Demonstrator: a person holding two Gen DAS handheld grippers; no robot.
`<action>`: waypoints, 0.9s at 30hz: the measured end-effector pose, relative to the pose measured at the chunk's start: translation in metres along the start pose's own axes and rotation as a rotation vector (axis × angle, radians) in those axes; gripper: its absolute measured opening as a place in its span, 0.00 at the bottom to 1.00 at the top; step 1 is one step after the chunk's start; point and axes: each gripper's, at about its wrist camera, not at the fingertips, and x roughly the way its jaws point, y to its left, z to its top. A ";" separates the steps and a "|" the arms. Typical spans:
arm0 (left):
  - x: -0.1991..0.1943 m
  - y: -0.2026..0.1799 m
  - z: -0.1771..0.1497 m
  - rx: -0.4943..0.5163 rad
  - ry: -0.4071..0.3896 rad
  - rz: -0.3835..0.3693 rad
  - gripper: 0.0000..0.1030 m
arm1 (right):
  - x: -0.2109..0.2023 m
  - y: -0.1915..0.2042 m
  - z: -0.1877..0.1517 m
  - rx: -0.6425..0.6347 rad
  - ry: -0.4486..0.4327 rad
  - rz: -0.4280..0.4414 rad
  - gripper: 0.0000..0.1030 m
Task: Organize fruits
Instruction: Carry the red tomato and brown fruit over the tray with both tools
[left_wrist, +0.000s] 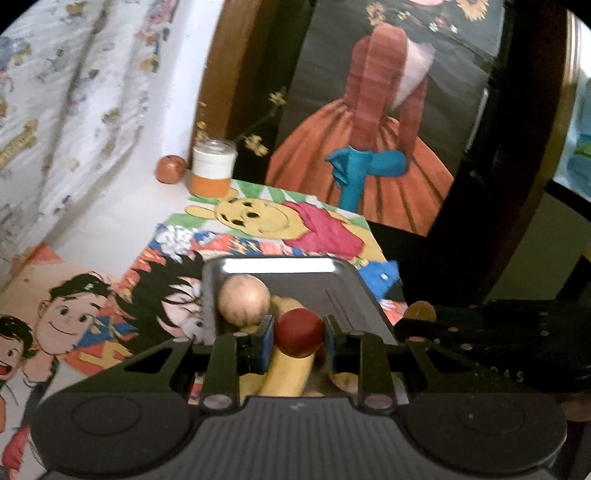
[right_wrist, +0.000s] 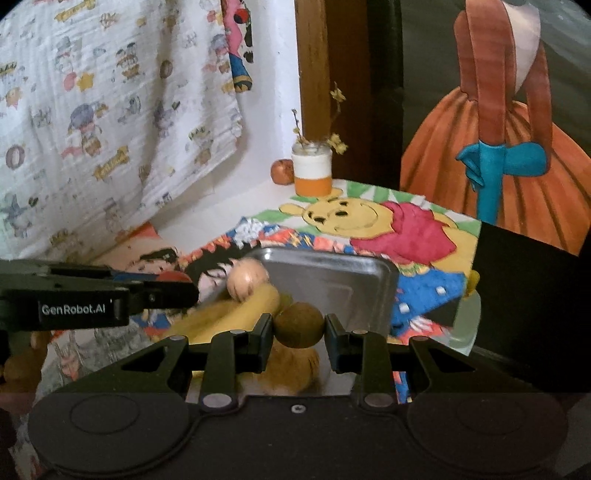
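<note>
A metal tray (left_wrist: 332, 291) (right_wrist: 332, 273) lies on cartoon drawings. In it are a pale round fruit (left_wrist: 243, 300) (right_wrist: 247, 282) and a banana (left_wrist: 288, 373) (right_wrist: 236, 310). My left gripper (left_wrist: 298, 332) is shut on a red round fruit (left_wrist: 300, 332) just above the banana. My right gripper (right_wrist: 299, 325) is shut on a brown kiwi-like fruit (right_wrist: 299, 324) over the tray's near end. An orange-yellow fruit (right_wrist: 291, 365) lies under it. The left gripper shows in the right wrist view (right_wrist: 159, 291), with the red fruit (right_wrist: 173, 277) partly hidden.
A white and orange jar (left_wrist: 213, 168) (right_wrist: 312, 171) with dried flowers stands at the back by a small orange fruit (left_wrist: 170, 168) (right_wrist: 283, 171). A painted panel (left_wrist: 369, 147) leans behind. A patterned cloth (right_wrist: 110, 110) hangs at left. A dark box (right_wrist: 528, 295) is at right.
</note>
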 end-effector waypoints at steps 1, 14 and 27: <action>0.001 -0.002 -0.002 0.007 0.005 -0.008 0.29 | -0.001 -0.001 -0.005 0.004 0.002 -0.004 0.31; 0.012 -0.014 -0.026 0.037 0.082 -0.047 0.29 | -0.007 -0.005 -0.042 0.042 0.021 -0.014 0.31; 0.014 -0.018 -0.044 0.060 0.153 -0.059 0.29 | -0.008 -0.003 -0.065 0.073 0.045 -0.011 0.31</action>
